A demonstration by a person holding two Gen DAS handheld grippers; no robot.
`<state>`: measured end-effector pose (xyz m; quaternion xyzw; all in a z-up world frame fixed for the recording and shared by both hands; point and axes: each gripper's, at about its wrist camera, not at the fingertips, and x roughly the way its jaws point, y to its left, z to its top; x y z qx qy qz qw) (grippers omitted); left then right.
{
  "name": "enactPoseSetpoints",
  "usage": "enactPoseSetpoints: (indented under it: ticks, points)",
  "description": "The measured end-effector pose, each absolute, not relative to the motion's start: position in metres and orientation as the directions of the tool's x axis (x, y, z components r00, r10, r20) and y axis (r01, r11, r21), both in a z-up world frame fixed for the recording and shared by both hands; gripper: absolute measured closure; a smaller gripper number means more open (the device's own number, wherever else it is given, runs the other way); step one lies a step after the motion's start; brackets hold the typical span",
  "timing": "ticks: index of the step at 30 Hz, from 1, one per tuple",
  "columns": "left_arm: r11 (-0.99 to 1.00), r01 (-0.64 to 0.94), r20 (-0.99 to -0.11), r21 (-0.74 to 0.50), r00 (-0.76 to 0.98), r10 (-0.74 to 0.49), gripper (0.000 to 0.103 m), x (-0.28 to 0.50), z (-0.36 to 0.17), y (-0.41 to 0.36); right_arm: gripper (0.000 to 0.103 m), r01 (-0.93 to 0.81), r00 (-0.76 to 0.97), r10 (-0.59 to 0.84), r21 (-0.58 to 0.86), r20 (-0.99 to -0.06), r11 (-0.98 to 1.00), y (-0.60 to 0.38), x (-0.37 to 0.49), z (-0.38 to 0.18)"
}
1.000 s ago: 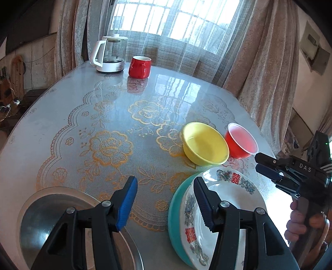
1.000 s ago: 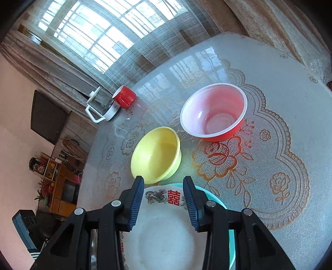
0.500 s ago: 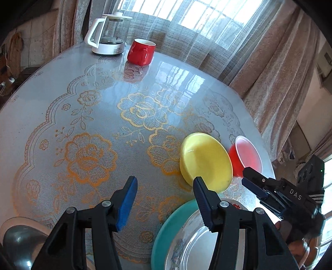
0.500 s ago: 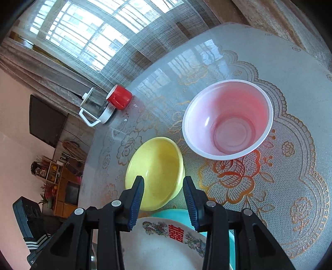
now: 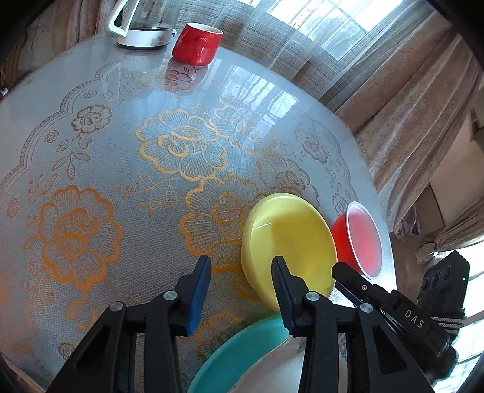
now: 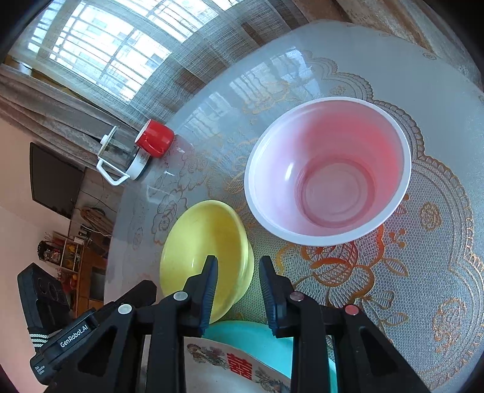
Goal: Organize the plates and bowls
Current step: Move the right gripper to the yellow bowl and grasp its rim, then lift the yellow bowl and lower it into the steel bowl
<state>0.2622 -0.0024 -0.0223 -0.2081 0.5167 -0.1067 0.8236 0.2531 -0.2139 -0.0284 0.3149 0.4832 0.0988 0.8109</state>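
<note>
On the round table (image 5: 90,127), under a lace-patterned cover, left wrist view: left gripper (image 5: 239,290) open and empty, fingers spread, hovering above the cloth. Its right finger (image 5: 279,281) overlaps the near rim of the yellow bowl (image 5: 290,241); contact cannot be told. Red bowl (image 5: 360,238) at 3 o'clock of the yellow one, close beside it by the table edge. Teal plate (image 5: 242,359) at 6 o'clock, a patterned plate lying on it. Red mug (image 5: 198,43) and glass kettle (image 5: 139,27) at 12 o'clock, far side, near the curtain (image 5: 393,99).

Right wrist view: right gripper (image 6: 237,290) open, holding nothing, over the yellow bowl's (image 6: 202,241) rim. Red bowl (image 6: 329,184) at 1 o'clock, upright, white rim. Patterned plate (image 6: 227,368) with red characters sits on the teal plate (image 6: 263,341) at 6 o'clock.
</note>
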Motion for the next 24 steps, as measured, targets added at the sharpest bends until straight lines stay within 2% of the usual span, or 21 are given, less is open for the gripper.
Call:
enactPoseSetpoints:
  ticks: [1,3,5,17,24]
  points:
    - [0.89,-0.035,-0.809,-0.455,0.433,-0.397,0.068,0.266,-0.025,-0.005,0.077,0.142,0.51,0.465,0.604,-0.724,0.784,-0.212,0.255,-0.03]
    - [0.884,-0.025,-0.808,-0.466,0.42,-0.414,0.079,0.267,-0.03,-0.009,0.081,0.138,0.501,0.464,0.597,-0.73,0.79,-0.209,0.257,-0.033]
    - [0.883,-0.007,-0.802,-0.47,0.422,-0.423,0.084,0.267,-0.03,-0.013,0.085,0.128,0.497,0.469,0.596,-0.73,0.792,-0.207,0.257,-0.035]
    - [0.893,0.072,-0.752,-0.445,0.511,-0.416,0.084,0.245,0.001,-0.009,0.086,0.058,0.541,0.453,0.569,-0.709,0.82,-0.196,0.251,-0.016]
    - [0.902,0.089,-0.729,-0.422,0.559,-0.396,0.084,0.215,0.017,0.001,0.086,0.007,0.555,0.49,0.592,-0.672,0.806,-0.19,0.236,-0.001]
